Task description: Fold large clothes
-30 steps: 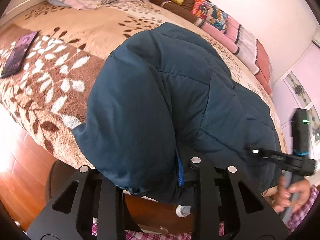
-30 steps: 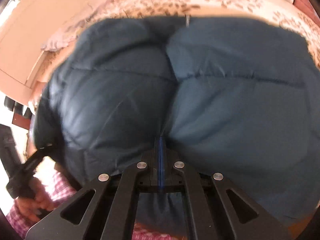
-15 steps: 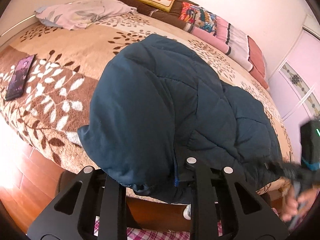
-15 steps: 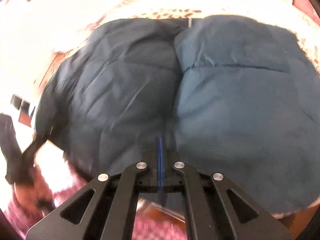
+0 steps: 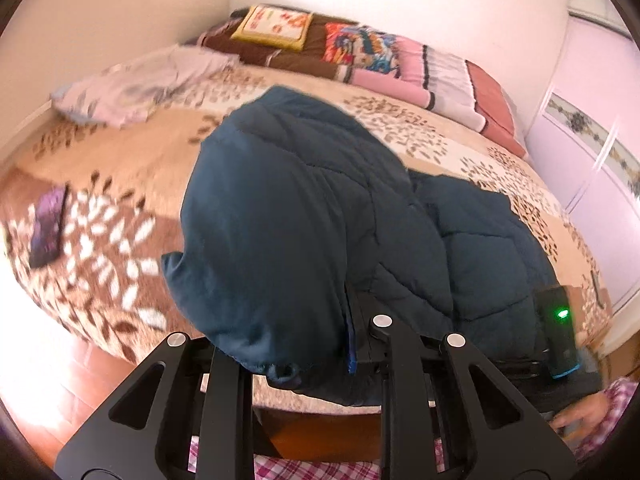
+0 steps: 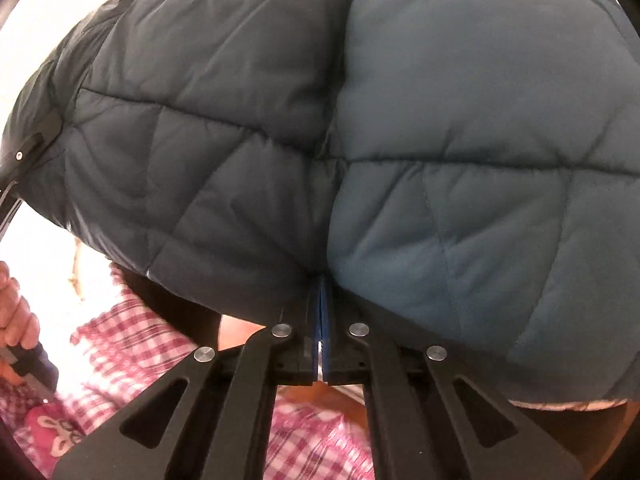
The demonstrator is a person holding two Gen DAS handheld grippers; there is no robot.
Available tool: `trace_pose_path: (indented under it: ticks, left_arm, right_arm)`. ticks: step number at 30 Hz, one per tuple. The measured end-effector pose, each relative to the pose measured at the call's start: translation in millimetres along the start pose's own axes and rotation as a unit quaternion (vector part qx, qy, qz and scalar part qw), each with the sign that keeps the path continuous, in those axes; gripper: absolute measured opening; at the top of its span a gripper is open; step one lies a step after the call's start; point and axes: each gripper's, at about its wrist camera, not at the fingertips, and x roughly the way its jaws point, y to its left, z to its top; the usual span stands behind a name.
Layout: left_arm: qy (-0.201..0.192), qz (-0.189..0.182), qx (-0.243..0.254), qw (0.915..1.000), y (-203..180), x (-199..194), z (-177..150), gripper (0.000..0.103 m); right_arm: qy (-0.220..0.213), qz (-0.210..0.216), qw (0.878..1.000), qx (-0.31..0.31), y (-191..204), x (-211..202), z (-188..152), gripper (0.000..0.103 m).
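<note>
A dark teal quilted puffer jacket (image 5: 304,216) lies bunched on the bed and hangs over its near edge. It fills the right wrist view (image 6: 360,120). My left gripper (image 5: 352,344) is shut on a fold of the jacket's near edge, the fabric draping over its fingers. My right gripper (image 6: 321,320) is shut on the jacket's hem, its blue pads pressed together with cloth above them. The right gripper body (image 5: 560,332) with a green light shows at the right of the left wrist view.
The bed has a beige and brown leaf-patterned cover (image 5: 112,216). A dark phone (image 5: 48,224) lies on its left part. A lilac garment (image 5: 136,84) and several pillows (image 5: 360,52) lie at the far side. A wardrobe (image 5: 592,152) stands right. Wooden floor (image 5: 72,384) lies below.
Both grippers have lifted and pulled back with the jacket held. The jacket now fills the right wrist view more closely, and the right gripper sits nearer in the left wrist view.
</note>
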Motion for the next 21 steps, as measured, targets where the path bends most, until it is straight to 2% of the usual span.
trace_pose_path:
  ticks: [2,3,5,6,8,10,12,14,18,20,21]
  left_arm:
    - [-0.008,0.001,0.019,0.9998,-8,-6,5,0.020]
    - [-0.015,0.002,0.033,0.9993,-14,-11,9,0.020]
    - [-0.025,0.005,0.053,0.9983,-24,-16,12,0.020]
    - [-0.032,0.007,0.067,0.9972,-31,-19,13,0.020]
    - [-0.044,0.009,0.087,0.9952,-44,-25,16,0.020]
    - [-0.058,0.008,0.103,0.9930,-59,-32,19,0.019]
    - [-0.073,-0.002,0.119,0.9902,-76,-40,23,0.019]
    - [-0.087,-0.012,0.143,0.9857,-97,-47,27,0.018]
    - [-0.112,-0.050,0.224,0.9669,-157,-57,32,0.018]
    - [-0.118,-0.080,0.275,0.9509,-197,-56,27,0.018]
    - [-0.119,-0.096,0.308,0.9389,-222,-52,20,0.018]
  right_arm:
    - [-0.010,0.028,1.000,0.005,-5,-24,-4,0.002]
    - [-0.044,0.042,0.998,0.002,-9,-50,-10,0.002]
    - [-0.102,0.039,0.994,0.009,-27,-94,-15,0.002]
    - [-0.131,0.037,0.990,0.035,-47,-117,-19,0.002]
    - [-0.161,0.028,0.984,0.077,-82,-138,-25,0.003]
    - [-0.168,0.003,0.980,0.106,-114,-143,-27,0.003]
    - [-0.150,-0.012,0.981,0.124,-139,-126,-24,0.003]
    - [-0.122,0.009,0.983,0.135,-159,-95,-23,0.003]
    - [-0.126,0.025,0.981,0.144,-174,-85,-13,0.003]
    - [-0.128,0.035,0.981,0.143,-180,-84,-11,0.003]
    - [-0.129,0.045,0.980,0.146,-183,-83,-11,0.003]
